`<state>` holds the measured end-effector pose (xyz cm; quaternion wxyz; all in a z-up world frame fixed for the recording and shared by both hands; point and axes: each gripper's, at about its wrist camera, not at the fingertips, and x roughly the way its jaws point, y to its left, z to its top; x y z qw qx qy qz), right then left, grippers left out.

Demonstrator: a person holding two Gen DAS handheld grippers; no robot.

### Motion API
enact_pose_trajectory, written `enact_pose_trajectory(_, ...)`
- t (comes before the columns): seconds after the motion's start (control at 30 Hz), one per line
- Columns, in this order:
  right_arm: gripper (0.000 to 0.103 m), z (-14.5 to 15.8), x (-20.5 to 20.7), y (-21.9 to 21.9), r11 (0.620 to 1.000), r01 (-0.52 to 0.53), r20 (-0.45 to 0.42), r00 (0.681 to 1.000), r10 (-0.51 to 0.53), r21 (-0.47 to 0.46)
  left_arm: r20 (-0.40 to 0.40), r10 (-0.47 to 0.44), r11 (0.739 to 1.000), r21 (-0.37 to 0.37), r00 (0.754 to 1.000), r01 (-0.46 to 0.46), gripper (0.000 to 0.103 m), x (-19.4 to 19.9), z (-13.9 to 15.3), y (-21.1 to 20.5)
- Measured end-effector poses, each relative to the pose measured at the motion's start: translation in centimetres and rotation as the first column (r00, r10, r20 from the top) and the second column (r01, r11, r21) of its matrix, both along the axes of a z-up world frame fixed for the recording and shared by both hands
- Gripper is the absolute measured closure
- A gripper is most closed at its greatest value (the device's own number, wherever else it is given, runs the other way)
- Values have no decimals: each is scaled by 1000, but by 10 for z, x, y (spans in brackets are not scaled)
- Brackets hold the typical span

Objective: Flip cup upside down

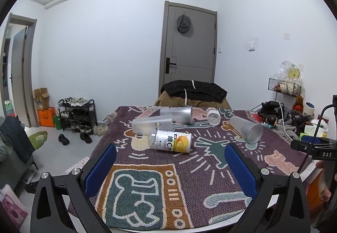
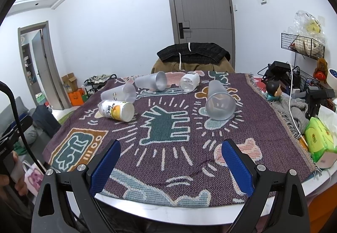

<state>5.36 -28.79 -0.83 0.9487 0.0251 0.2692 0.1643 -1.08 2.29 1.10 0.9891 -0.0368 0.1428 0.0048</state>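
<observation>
Three frosted plastic cups lie on their sides on the patterned cloth: one at the right [image 1: 247, 128] [image 2: 219, 102] with its mouth toward me, one at the far middle [image 1: 177, 114] [image 2: 151, 81], one at the left [image 1: 152, 125] [image 2: 119, 93]. My left gripper [image 1: 170, 161] is open and empty, near the table's front edge. My right gripper [image 2: 170, 161] is open and empty, also near the front edge, well short of the cups.
A labelled mango drink bottle [image 1: 170, 141] [image 2: 117, 110] lies in front of the left cup. A small clear jar [image 1: 213, 117] [image 2: 189, 82] lies at the back. Clutter, a green tissue pack [image 2: 320, 138] and wire racks [image 2: 303, 43] line the right side. A chair with clothes [image 2: 193, 58] stands behind.
</observation>
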Motion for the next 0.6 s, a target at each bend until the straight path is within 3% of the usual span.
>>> enact_pose_trajectory(0.6, 6, -3, 5, 4, 1000, 2, -13, 1000, -2, -2, -1, 14, 999, 48, 1000, -13, 0, 7, -2, 8)
